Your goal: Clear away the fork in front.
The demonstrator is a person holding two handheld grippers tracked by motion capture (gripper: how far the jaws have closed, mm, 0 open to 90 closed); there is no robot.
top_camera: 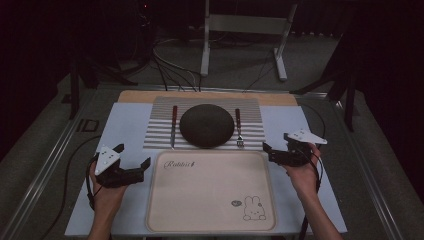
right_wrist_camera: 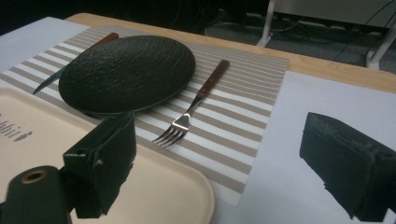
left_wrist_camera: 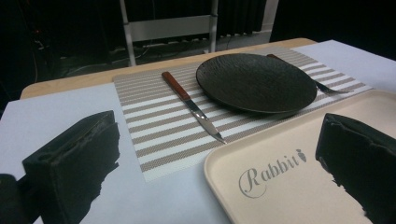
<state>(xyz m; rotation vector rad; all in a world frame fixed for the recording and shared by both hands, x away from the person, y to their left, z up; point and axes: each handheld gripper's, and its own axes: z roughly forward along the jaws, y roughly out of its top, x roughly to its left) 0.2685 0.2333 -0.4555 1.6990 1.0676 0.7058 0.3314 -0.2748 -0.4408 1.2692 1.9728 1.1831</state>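
So, both grippers parked wide open at either side of the tray, gripping nothing.

Left gripper (top_camera: 134, 157) hovering just off the left edge of the beige tray (top_camera: 210, 220), jaws spread well apart and empty, one over the pale worktop sheet (top_camera: 125, 125), the other over the tray corner near the "Rabbit" lettering (left_wrist_camera: 268, 173). Right gripper (top_camera: 268, 151) sitting by the tray's far right corner, jaws likewise gaping and holding nothing. Beyond the tray, striped placemat (top_camera: 160, 131) with a dark round plate (top_camera: 206, 125) in the middle, overlapping the mat's near edge. Knife (top_camera: 174, 125) lying just left of the plate, wooden handle pointing away; fork (top_camera: 239, 128) just right of it, tines toward the tray. Little bunny drawing (top_camera: 254, 208) in the tray's near right corner.
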